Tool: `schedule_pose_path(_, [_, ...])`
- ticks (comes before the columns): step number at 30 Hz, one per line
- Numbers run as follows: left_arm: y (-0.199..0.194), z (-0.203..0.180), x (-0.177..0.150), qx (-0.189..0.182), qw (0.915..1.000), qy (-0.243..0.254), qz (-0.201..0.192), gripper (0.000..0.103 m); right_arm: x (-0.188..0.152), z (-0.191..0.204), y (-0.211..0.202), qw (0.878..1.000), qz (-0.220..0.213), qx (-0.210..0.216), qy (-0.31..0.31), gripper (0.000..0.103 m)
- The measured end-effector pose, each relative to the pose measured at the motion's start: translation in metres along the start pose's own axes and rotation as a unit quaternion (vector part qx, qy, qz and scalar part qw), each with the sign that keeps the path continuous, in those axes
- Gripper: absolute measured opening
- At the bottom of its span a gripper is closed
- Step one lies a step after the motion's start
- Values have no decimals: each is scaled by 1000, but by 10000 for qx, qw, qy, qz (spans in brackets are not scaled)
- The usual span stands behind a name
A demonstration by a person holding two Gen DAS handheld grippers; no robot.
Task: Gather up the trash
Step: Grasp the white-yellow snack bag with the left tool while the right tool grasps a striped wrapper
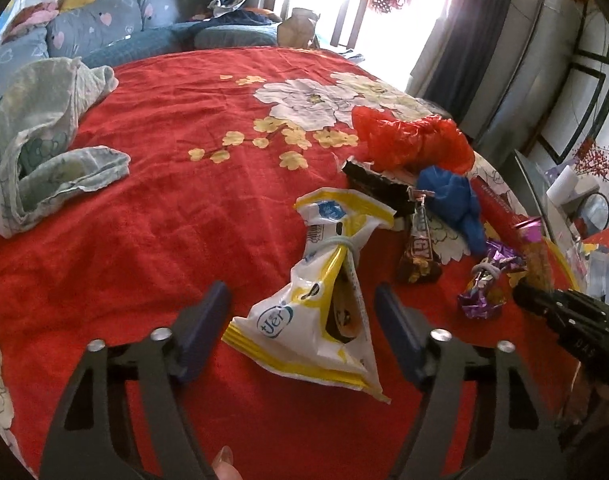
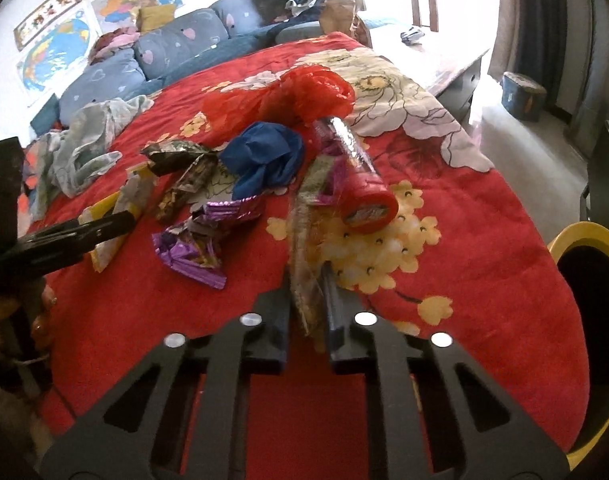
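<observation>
Red bed (image 1: 144, 208) holds most trash; right tongs (image 2: 309, 312) pinch a clear wrapper (image 2: 304, 240), left tongs (image 1: 300, 320) gape around the yellow bag (image 1: 324, 300).

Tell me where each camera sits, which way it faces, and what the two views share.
Left wrist: on the left gripper, angled down over the red bedspread; open jaws straddle the white-and-yellow snack bag; a fingertip shows at the bottom edge.
Right wrist: on the right gripper, angled down the bed toward the sofa; jaws pinch a clear wrapper; the person's hand on the left gripper shows at left.
Shared: snack bag, purple foil wrapper, blue bag, red plastic bag, yellow-rimmed bin.
</observation>
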State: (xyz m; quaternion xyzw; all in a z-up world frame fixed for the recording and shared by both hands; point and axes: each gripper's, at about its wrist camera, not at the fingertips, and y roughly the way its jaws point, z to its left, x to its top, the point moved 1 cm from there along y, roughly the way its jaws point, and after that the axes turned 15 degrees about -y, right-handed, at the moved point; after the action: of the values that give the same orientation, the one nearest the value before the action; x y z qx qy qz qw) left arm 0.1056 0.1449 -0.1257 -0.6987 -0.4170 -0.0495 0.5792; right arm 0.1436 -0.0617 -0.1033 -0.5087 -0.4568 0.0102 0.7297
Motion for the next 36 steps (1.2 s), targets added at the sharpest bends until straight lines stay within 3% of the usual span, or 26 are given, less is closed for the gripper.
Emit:
schedule_pose_path(5, [-2, 0, -1, -41, 10000, 31, 13, 42, -4, 2, -5, 10000, -30, 93, 8, 7])
schedule_pose_path(6, [-2, -1, -2, -45, 10000, 46, 12, 33, -4, 2, -6, 9999, -34, 117, 13, 7])
schedule_pose_path(8, [-4, -1, -2, -59, 10000, 29, 3, 29, -5, 2, -8, 9999, -45, 154, 25, 6])
schedule_pose_path(15, [-17, 3, 3, -255, 9995, -164, -68, 26, -3, -1, -22, 9996, -180, 196, 75, 6])
schedule_pose_path(36, [-91, -36, 10, -855, 9939, 125, -680, 26, 10, -11, -68, 9973, -702, 176, 130, 6])
